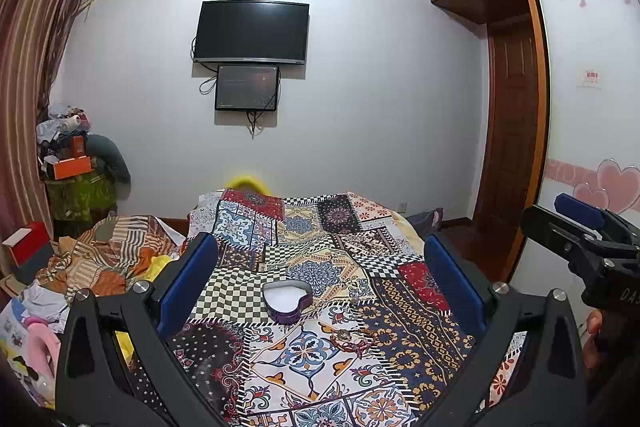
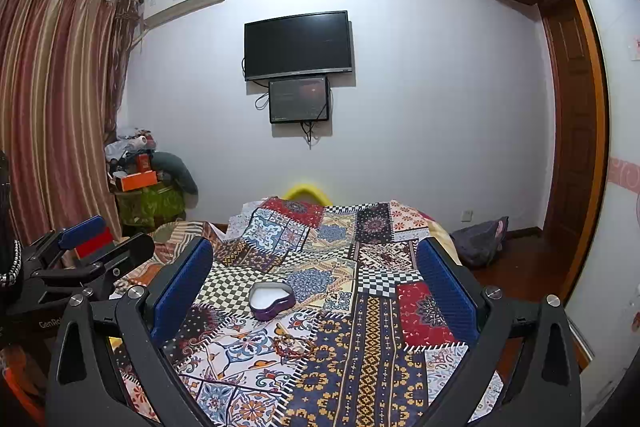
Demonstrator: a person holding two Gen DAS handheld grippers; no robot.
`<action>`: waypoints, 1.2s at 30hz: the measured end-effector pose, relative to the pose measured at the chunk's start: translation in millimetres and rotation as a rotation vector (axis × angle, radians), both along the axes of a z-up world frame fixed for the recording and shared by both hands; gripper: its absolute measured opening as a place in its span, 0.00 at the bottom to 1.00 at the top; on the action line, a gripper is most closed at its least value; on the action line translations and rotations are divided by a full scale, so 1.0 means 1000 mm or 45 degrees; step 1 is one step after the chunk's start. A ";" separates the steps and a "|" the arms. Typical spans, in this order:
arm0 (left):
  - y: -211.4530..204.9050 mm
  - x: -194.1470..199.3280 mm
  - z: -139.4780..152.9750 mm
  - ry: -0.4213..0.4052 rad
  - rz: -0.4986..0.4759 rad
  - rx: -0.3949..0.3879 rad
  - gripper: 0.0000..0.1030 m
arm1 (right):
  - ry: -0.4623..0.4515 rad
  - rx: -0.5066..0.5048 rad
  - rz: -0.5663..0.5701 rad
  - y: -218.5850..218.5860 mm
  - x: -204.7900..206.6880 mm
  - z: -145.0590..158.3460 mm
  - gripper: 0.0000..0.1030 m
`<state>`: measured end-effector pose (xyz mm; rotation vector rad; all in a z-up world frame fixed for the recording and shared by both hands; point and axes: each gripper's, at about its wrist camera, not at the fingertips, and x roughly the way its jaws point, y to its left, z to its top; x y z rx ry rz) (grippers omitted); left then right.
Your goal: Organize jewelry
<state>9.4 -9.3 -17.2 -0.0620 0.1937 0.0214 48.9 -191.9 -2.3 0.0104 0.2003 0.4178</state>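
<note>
The bed (image 1: 400, 367), spread with a busy patchwork cover of checks, florals and geometric bands, fills the middle of the room and serves as the surface for the whole job. Beyond its foot a black flat television (image 1: 251, 31) hangs on the pale wall, well apart from anything being handled.

Both tools hover above the near end of the bed, side by side and level, aimed down its length. The left tool (image 1: 322, 283) has its blue-padded fingers (image 1: 188, 283) spread wide with nothing between them; the right tool (image 2: 316, 281) is likewise spread wide and holding nothing. Each shows at the edge of the other's view, so they are near one another but apart. That matched, raised pose looks to me like a ready stance ahead of a first reach.

Ahead of both, sitting flat on the cover, is the purple heart-shaped tin box with a white lining (image 1: 288, 301). It is lidless and looks empty, which suits it as the place the pieces should go.

Just nearer than the box, but not touching it, lies a small red-and-gold beaded bracelet-like piece of jewelry (image 1: 348, 339), loosely sprawled on the cover. Against the pattern its outline is hard to follow, so I judge that picking it cleanly will need a careful, low pinch.
</note>
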 end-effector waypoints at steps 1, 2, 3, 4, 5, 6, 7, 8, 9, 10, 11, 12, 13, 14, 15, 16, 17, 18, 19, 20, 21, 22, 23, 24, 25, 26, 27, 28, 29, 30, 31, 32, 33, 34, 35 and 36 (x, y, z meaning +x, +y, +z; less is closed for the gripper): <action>0.000 0.000 0.000 0.000 0.000 0.000 1.00 | 0.000 0.000 0.000 0.000 0.000 0.000 0.98; 0.000 0.000 0.000 -0.001 0.000 0.000 1.00 | 0.000 -0.001 0.000 0.000 0.000 0.000 0.98; 0.000 0.000 0.000 -0.001 -0.001 -0.001 1.00 | -0.001 -0.001 0.001 0.000 0.000 0.000 0.98; 0.000 0.000 0.000 0.000 -0.001 0.000 1.00 | -0.002 -0.001 0.000 0.000 0.000 0.000 0.98; 0.000 0.001 0.000 0.000 -0.002 0.000 1.00 | 0.000 0.000 -0.001 0.000 0.000 0.000 0.98; 0.000 0.001 0.001 0.000 -0.002 0.000 1.00 | 0.001 0.000 -0.001 0.000 0.000 0.000 0.98; 0.000 0.001 0.001 -0.002 -0.002 0.000 1.00 | 0.003 0.000 -0.001 0.000 0.000 0.000 0.98; 0.000 0.001 0.001 -0.003 -0.001 0.000 1.00 | 0.005 0.000 -0.001 -0.001 0.000 0.000 0.98; 0.000 0.001 0.001 -0.003 -0.003 0.000 1.00 | 0.006 0.000 -0.002 -0.001 0.001 -0.001 0.98; 0.000 0.001 0.001 -0.002 -0.005 -0.001 1.00 | 0.008 -0.001 -0.003 -0.001 0.001 -0.002 0.98; 0.000 0.001 0.001 -0.001 -0.006 -0.001 1.00 | 0.010 -0.002 -0.004 -0.001 0.001 -0.003 0.98; 0.000 0.001 0.002 -0.001 -0.008 -0.002 1.00 | 0.012 -0.003 -0.005 -0.001 0.001 -0.004 0.98; 0.000 0.001 0.001 -0.001 -0.009 -0.002 1.00 | 0.014 -0.003 -0.006 -0.001 0.001 -0.004 0.98; 0.000 0.001 0.001 -0.001 -0.009 -0.001 1.00 | 0.017 -0.003 -0.007 -0.002 0.002 -0.005 0.98; 0.000 0.002 0.001 0.000 -0.010 -0.001 1.00 | 0.019 -0.003 -0.007 -0.001 0.002 -0.004 0.98; 0.000 0.002 0.001 0.001 -0.011 -0.002 1.00 | 0.022 -0.002 -0.008 -0.002 0.003 -0.005 0.98; 0.001 0.003 0.001 0.003 -0.013 -0.002 1.00 | 0.024 -0.001 -0.008 -0.002 0.003 -0.004 0.98; 0.000 0.004 0.001 0.005 -0.014 -0.003 1.00 | 0.027 0.000 -0.008 -0.002 0.004 -0.004 0.98; 0.000 0.004 0.000 0.007 -0.015 -0.002 1.00 | 0.028 0.000 -0.009 -0.001 0.004 -0.005 0.98; 0.000 0.005 0.000 0.009 -0.016 -0.002 1.00 | 0.031 -0.001 -0.009 -0.001 0.005 -0.006 0.98; 0.000 0.005 -0.001 0.011 -0.017 -0.001 1.00 | 0.033 -0.002 -0.009 -0.001 0.005 -0.005 0.98; 0.000 0.006 -0.001 0.012 -0.015 -0.002 1.00 | 0.035 -0.003 -0.009 -0.001 0.006 -0.007 0.98; 0.001 0.008 -0.002 0.014 -0.016 -0.003 1.00 | 0.040 -0.004 -0.009 -0.001 0.007 -0.008 0.98; 0.000 0.008 -0.002 0.016 -0.018 -0.005 1.00 | 0.048 -0.004 -0.008 -0.001 0.008 -0.008 0.98; 0.001 0.010 -0.003 0.020 -0.019 -0.007 1.00 | 0.056 -0.003 -0.006 0.000 0.010 -0.009 0.98; 0.001 0.012 -0.003 0.025 -0.019 -0.009 1.00 | 0.066 -0.002 -0.004 0.000 0.012 -0.011 0.98; 0.001 0.014 -0.004 0.030 -0.020 -0.011 1.00 | 0.072 -0.001 -0.004 0.000 0.014 -0.011 0.98; 0.002 0.017 -0.005 0.035 -0.020 -0.014 1.00 | 0.077 -0.002 -0.004 0.001 0.015 -0.012 0.98; 0.002 0.018 -0.006 0.040 -0.020 -0.016 1.00 | 0.082 -0.004 -0.005 0.001 0.017 -0.013 0.98; 0.002 0.021 -0.008 0.047 -0.021 -0.018 1.00 | 0.088 -0.007 -0.006 0.001 0.019 -0.015 0.98; 0.003 0.024 -0.010 0.055 -0.021 -0.021 1.00 | 0.093 -0.008 -0.006 0.001 0.021 -0.016 0.98; 0.004 0.027 -0.011 0.062 -0.019 -0.022 1.00 | 0.104 -0.011 -0.006 0.002 0.024 -0.018 0.98; 0.004 0.030 -0.013 0.069 -0.018 -0.022 1.00 | 0.111 -0.012 -0.007 0.002 0.027 -0.020 0.98; 0.004 0.034 -0.016 0.080 -0.016 -0.022 1.00 | 0.122 -0.014 -0.008 0.002 0.030 -0.022 0.98; 0.006 0.039 -0.019 0.093 -0.013 -0.023 1.00 | 0.134 -0.016 -0.009 0.002 0.033 -0.024 0.98; 0.006 0.043 -0.021 0.106 -0.012 -0.025 1.00 | 0.147 -0.017 -0.010 0.002 0.037 -0.027 0.98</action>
